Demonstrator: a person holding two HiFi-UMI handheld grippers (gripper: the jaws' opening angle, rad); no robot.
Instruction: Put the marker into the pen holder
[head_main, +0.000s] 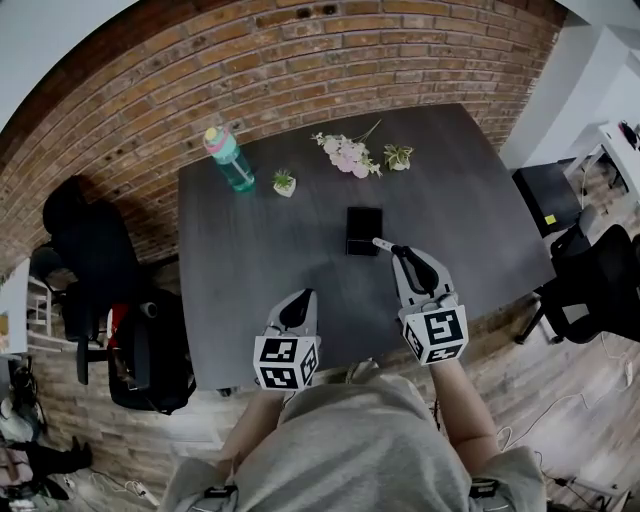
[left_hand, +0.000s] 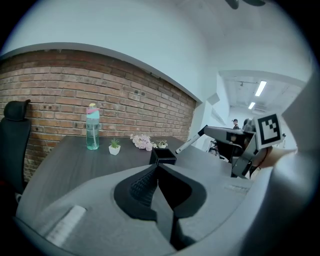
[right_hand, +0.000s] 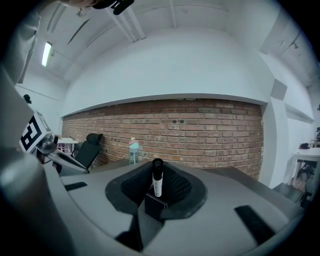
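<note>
A black square pen holder (head_main: 364, 231) stands near the middle of the dark table (head_main: 470, 200). My right gripper (head_main: 401, 253) is just to its right and nearer to me, shut on a white marker (head_main: 383, 244) whose free end points toward the holder. In the right gripper view the marker (right_hand: 157, 177) sticks up between the jaws, its black end on top. My left gripper (head_main: 304, 297) hovers over the table's near edge, shut and holding nothing. The left gripper view shows the holder (left_hand: 162, 157) ahead and the marker (left_hand: 189, 142) slanting above its right side.
At the far side of the table are a teal water bottle (head_main: 229, 158), a small potted plant (head_main: 285, 182), pink flowers (head_main: 347, 155) and another small plant (head_main: 398, 157). A black chair (head_main: 85, 250) stands on the left, and more chairs (head_main: 590, 280) on the right.
</note>
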